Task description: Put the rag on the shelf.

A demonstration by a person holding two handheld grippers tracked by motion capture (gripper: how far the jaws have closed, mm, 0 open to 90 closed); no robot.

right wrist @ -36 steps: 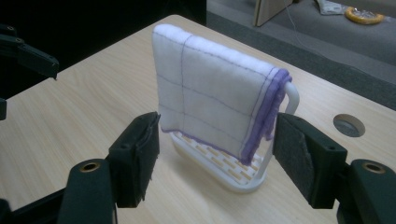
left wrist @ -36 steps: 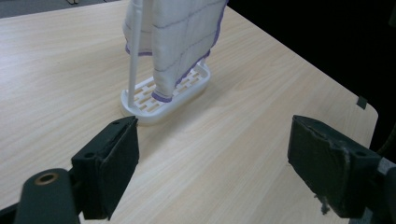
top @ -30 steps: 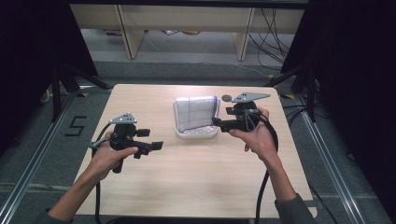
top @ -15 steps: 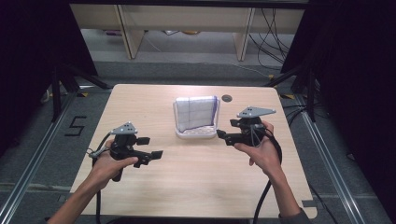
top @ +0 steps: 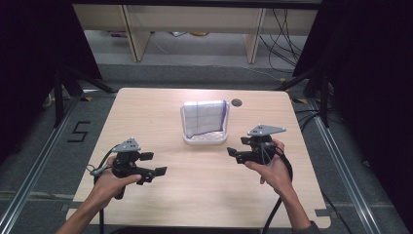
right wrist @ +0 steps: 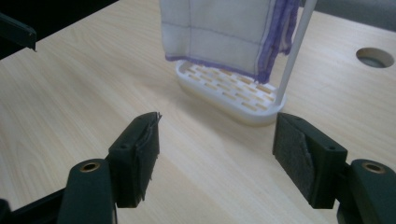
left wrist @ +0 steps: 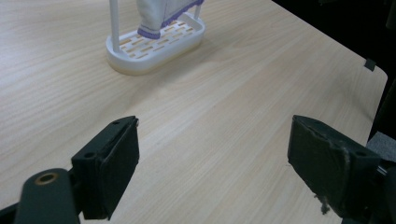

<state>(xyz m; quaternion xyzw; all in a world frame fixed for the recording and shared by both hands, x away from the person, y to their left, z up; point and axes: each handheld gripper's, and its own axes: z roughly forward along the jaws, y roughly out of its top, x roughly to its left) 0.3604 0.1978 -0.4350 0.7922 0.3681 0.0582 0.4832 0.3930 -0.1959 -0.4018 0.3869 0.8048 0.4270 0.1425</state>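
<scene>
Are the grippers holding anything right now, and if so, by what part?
Nothing is held. The left gripper and right gripper are open over the table, short of the cloth.

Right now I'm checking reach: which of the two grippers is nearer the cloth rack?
The right gripper, just off the rack's front right corner; the left gripper sits farther back toward the person.

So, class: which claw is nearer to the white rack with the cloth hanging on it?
Right. The right claw sits just off the rack at its front right corner; the left claw is farther off, toward the front left. Both are open.
</scene>
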